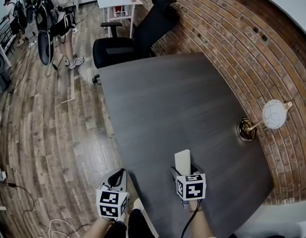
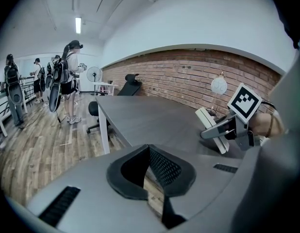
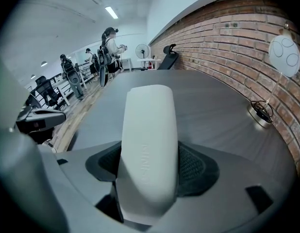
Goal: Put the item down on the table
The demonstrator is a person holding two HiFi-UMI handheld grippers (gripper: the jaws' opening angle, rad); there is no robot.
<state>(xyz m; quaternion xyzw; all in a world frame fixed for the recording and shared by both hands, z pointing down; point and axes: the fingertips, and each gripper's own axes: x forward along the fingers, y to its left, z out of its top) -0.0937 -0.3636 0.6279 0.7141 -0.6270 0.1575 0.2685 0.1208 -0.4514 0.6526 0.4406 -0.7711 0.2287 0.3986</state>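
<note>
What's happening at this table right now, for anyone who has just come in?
A person holds a gripper in each hand. The right gripper is shut on a white oblong item, held tilted over the near end of the dark grey table; it has not been let go. The left gripper is shut with nothing in it, off the table's edge above the wooden floor.

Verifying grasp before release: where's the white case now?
The white case is clamped in the right tool, low centre in the head view, over the near end of the dark table, with the left tool to its left.
</note>
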